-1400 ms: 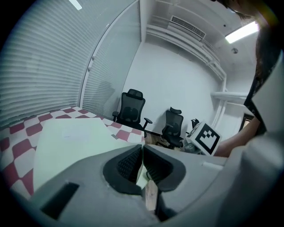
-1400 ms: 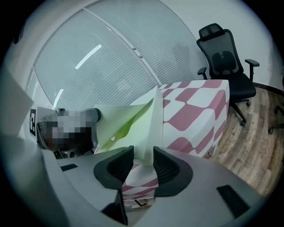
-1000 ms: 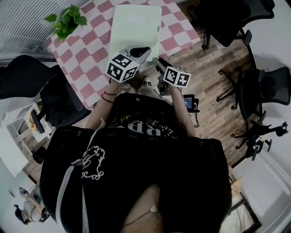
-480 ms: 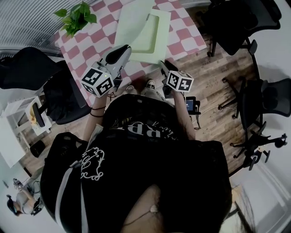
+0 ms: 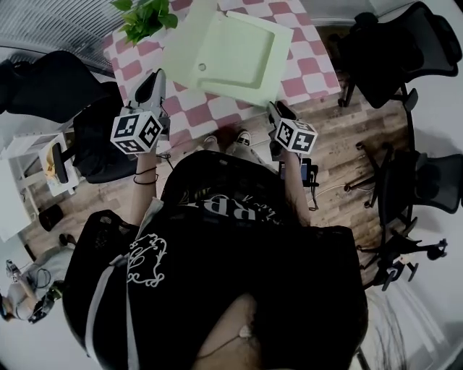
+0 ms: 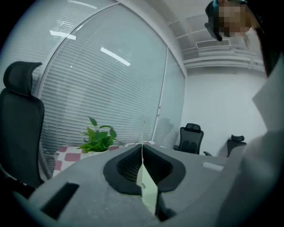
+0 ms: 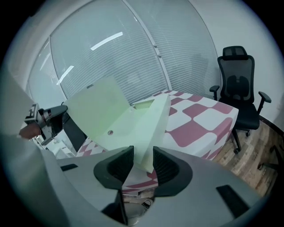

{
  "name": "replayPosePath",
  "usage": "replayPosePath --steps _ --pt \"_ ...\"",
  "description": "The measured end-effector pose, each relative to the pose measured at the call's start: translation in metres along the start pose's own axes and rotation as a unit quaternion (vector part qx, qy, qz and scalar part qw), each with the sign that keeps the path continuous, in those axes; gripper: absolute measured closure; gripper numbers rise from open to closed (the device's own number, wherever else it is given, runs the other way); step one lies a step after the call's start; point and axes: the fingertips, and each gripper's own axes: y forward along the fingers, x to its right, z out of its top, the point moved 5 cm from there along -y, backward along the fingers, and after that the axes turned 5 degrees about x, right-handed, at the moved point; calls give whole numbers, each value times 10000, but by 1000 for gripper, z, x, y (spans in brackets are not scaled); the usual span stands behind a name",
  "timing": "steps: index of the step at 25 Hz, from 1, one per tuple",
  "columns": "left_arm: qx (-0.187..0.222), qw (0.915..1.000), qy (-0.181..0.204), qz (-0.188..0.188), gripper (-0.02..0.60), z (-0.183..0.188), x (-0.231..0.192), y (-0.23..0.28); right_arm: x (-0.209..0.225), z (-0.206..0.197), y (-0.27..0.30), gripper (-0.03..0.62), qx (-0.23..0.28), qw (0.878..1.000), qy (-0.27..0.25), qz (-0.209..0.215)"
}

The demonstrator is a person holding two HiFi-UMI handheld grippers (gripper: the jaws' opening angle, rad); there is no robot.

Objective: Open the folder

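A pale green folder (image 5: 242, 54) lies open on the red-and-white checked table (image 5: 307, 72). Its cover (image 5: 184, 40) stands raised at the left side. My left gripper (image 5: 156, 75) is shut on the cover's edge, which shows as a thin green sheet (image 6: 146, 188) pinched between the pads in the left gripper view. My right gripper (image 5: 274, 109) is at the folder's near right corner. In the right gripper view that corner of the base (image 7: 148, 133) sits wedged between the jaws of the right gripper (image 7: 143, 165), and the lifted cover (image 7: 95, 111) leans away to the left.
A potted plant (image 5: 145, 18) stands at the table's far left corner, also in the left gripper view as the plant (image 6: 98, 138). Black office chairs stand left (image 5: 54, 90) and right (image 5: 383, 50) of the table. Wooden floor runs along the near side.
My left gripper has swung left and upward with the cover in it, so the folder has gone from closed to open. The right gripper has stayed at the near right corner.
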Motion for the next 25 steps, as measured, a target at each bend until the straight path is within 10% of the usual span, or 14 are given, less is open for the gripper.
replayPosePath --steps 10,25 --pt "-778 9905 -512 1008 558 -43 -50 -10 46 26 7 487 460 9968 346 -561" --pt "-2073 9532 -1257 1805 528 -117 -92 -29 78 59 30 496 663 9907 741 -931"
